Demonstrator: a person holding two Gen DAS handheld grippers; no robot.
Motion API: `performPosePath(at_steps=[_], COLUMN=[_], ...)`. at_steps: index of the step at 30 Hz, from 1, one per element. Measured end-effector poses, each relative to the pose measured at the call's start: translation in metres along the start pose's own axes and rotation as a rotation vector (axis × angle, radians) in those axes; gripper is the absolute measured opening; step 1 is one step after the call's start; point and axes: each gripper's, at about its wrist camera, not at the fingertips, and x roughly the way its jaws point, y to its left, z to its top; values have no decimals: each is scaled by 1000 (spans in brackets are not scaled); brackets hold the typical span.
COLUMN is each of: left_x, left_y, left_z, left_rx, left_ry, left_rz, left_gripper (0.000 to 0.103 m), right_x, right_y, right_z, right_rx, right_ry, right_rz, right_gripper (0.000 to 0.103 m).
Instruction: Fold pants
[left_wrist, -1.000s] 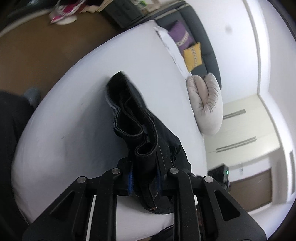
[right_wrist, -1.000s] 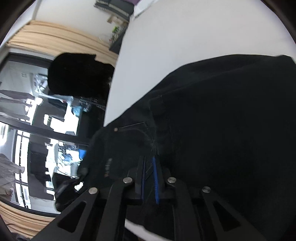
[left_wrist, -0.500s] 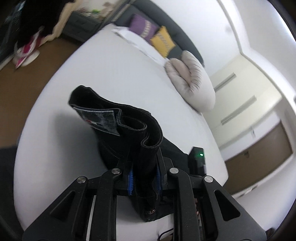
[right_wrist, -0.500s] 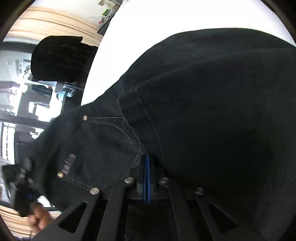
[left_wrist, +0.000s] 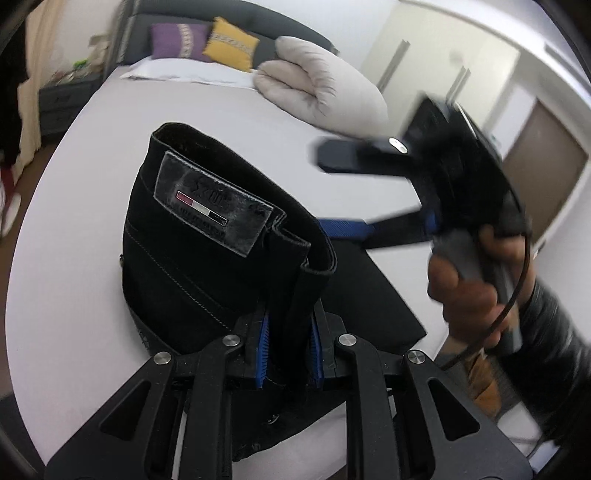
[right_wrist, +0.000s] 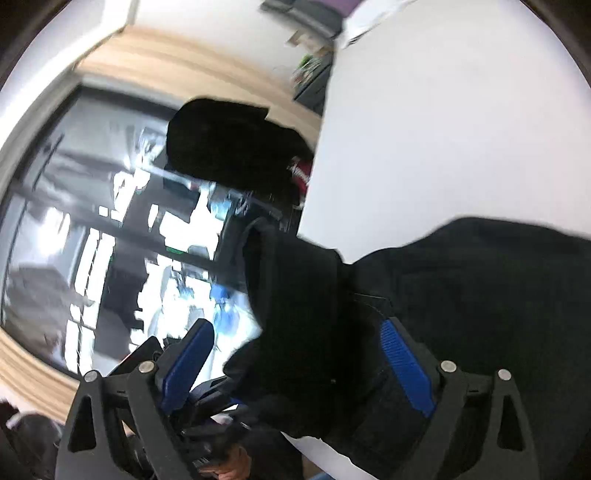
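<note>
Left gripper (left_wrist: 289, 345) is clamped tight on the waistband of the black jeans (left_wrist: 207, 266), blue pads squeezing a bunched fold of denim that stands up right in front of the lens. You can see the leather brand patch (left_wrist: 212, 208) on the waistband with its little red, white and black stripe. The rest of the jeans lie flat on the white bed (left_wrist: 92, 295) underneath, dark fabric spreading off to the right. Just past that, the right gripper (left_wrist: 354, 199) is blurry in the left wrist view, a hand (left_wrist: 469, 280) wrapped around its handle, and its jaws are opening wide. From its own camera the blue pads (right_wrist: 404, 363) sit well apart with a hump of black denim between them, not pinched. Further back there's a folded beige duvet (left_wrist: 321, 88), then a purple pillow (left_wrist: 177, 42) and a yellow pillow (left_wrist: 231, 48) against the dark headboard (left_wrist: 229, 14).
</note>
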Motion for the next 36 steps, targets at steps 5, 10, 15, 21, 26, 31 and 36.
performPosePath(at_steps=[5,10,15,21,26,31,36], left_x=[18,32,55,89,120,158,191], left_y=[-22,-53,-80,-117,-158,-204,-241], left_z=[-14,-25,-32,-36,-32,-24,-26], left_rx=[74,175,242,299,349,391,409], left_ry=[23,49,78,121,151,189,224], left_rz=[29,50,34,-18,-73,-115,-136], left_gripper=[17,17,17,16,16,16,16], right_x=[18,28,20,-22,-64,-99,-119], right_y=[7,16,-11,-37,-69,-99,-124], right_z=[4,9,6,-13,-23,-29,-33], right_rx=[-4,-49,10,66,132,179,230], right_ry=[56,86,90,-8,-78,-124,-138], right_rz=[-30,-107,-212,-225,-241,-257,-251], right_gripper=[94,81,25,15,15,15,15])
